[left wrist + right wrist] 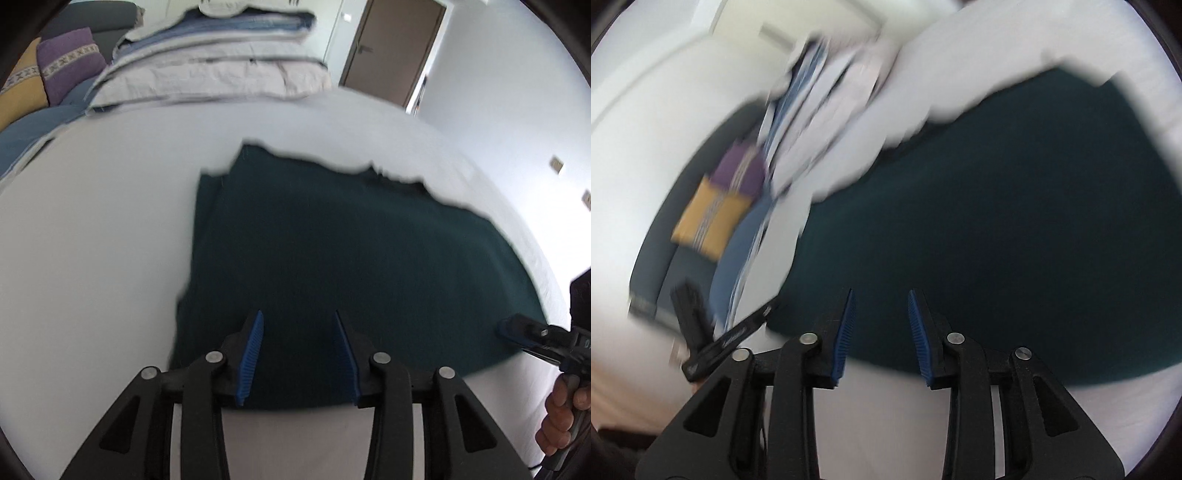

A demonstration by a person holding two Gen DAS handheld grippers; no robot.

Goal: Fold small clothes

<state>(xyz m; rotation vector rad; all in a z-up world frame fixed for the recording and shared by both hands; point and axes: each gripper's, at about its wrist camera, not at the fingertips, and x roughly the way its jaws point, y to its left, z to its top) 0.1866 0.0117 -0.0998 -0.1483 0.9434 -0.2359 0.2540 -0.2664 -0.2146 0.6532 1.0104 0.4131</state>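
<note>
A dark teal garment [351, 258] lies spread flat on a white bed sheet [92, 240]; it also fills the right wrist view [1015, 221], which is blurred. My left gripper [298, 317] is open, its blue pads over the garment's near edge with nothing between them. My right gripper [881, 295] is open over the near edge as well, empty. The right gripper also shows in the left wrist view [517, 332] at the garment's right corner, held by a hand. The left gripper shows at the left of the right wrist view [701, 332].
A stack of folded bedding [221, 62] sits at the far side of the bed. Purple and yellow cushions [66, 59] lie on a grey sofa at far left. A brown door [391, 48] stands at the back right.
</note>
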